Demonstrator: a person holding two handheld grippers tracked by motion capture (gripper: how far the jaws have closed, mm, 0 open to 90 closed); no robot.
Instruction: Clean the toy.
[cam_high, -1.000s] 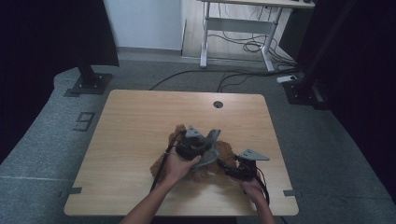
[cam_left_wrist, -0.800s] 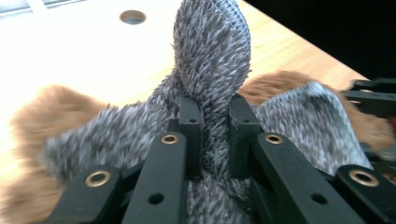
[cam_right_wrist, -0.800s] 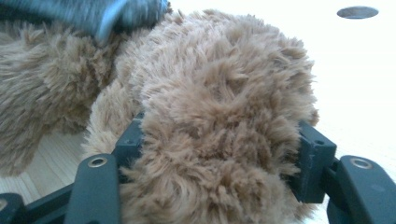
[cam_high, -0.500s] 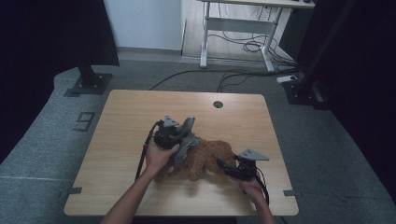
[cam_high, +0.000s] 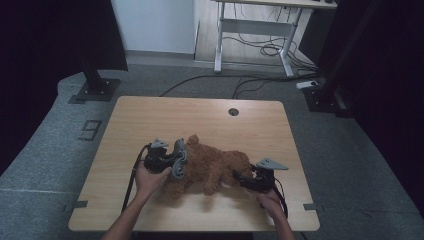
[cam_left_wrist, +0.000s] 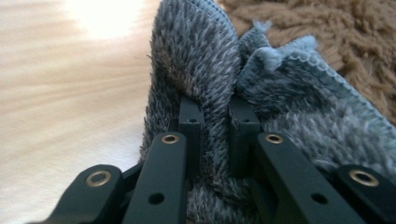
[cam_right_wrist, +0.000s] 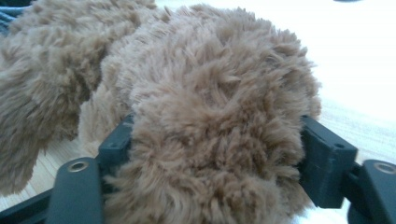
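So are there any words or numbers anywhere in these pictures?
"9": a grey mark on the floor left of the table.
No readable text on the brown plush toy, the grey fluffy cloth or either hand-held gripper.

Far half of table (cam_high: 200, 112) free; plush toy (cam_high: 220, 162) blocks near middle.

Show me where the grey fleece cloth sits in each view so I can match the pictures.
High view: grey cloth left of centre, at the brown plush toy's left end.
Left gripper view: centre, pinched between the jaws.
Right gripper view: a blue-grey sliver at the top left corner, likely the cloth.
Shared landmark: the brown plush toy.
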